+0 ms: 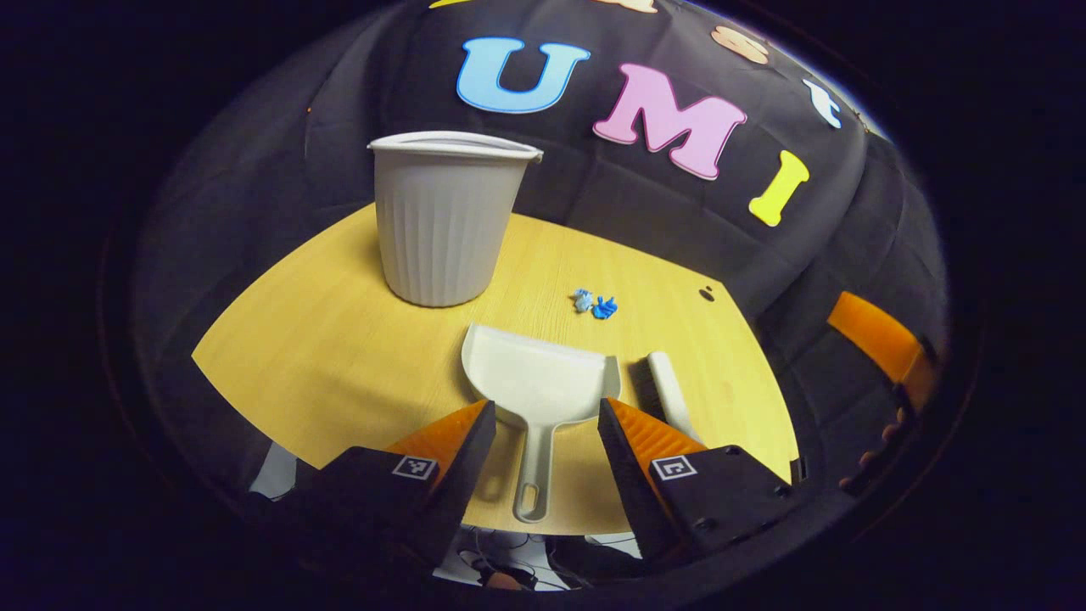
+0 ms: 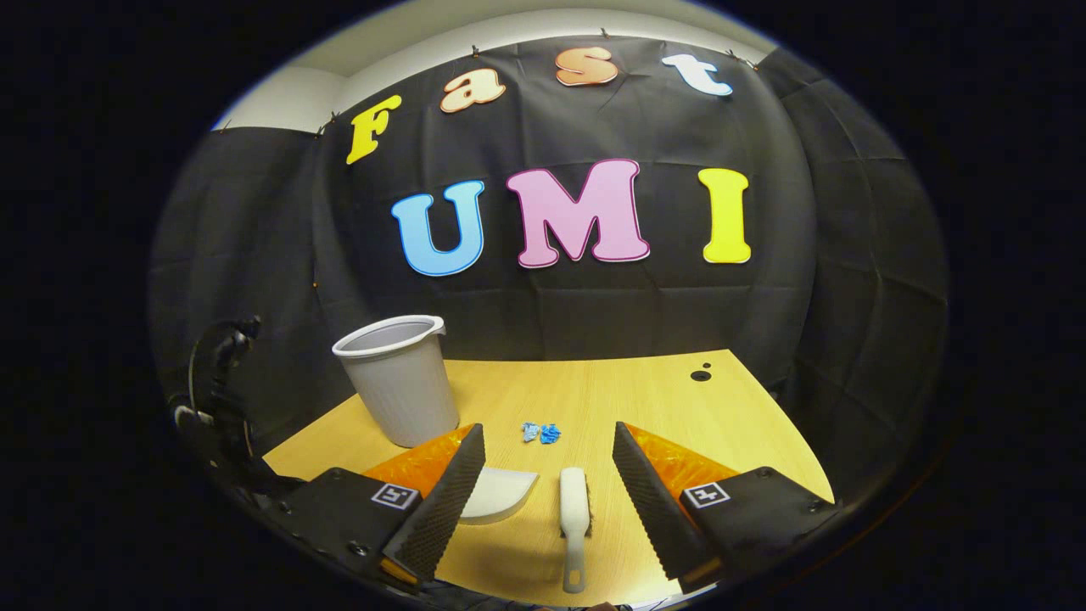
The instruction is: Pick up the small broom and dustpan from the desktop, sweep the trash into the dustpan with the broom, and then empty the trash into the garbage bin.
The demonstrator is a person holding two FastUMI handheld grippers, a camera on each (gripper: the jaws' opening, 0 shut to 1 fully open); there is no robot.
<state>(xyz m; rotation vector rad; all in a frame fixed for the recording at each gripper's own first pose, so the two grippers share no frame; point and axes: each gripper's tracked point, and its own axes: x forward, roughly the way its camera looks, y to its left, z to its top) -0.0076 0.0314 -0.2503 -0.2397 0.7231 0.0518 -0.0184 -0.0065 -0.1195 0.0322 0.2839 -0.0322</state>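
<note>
A white dustpan (image 1: 536,386) lies flat on the wooden desk (image 1: 339,339), handle toward me, between the spread fingers of my open left gripper (image 1: 545,428), which hovers above its handle. The small white broom (image 1: 670,390) lies just right of the pan. In the right gripper view the broom (image 2: 574,509) lies handle toward me between the wide fingers of my open right gripper (image 2: 549,492), and a corner of the dustpan (image 2: 501,495) peeks past the left finger. Blue scraps of trash (image 1: 596,304) (image 2: 540,433) sit beyond the pan. A grey ribbed garbage bin (image 1: 445,216) (image 2: 399,379) stands at the back left.
Small dark holes (image 2: 701,374) mark the desk's far right corner. In the left gripper view the orange right gripper (image 1: 882,348) shows off the desk's right edge. A dark device (image 2: 216,399) shows at the left edge of the right gripper view.
</note>
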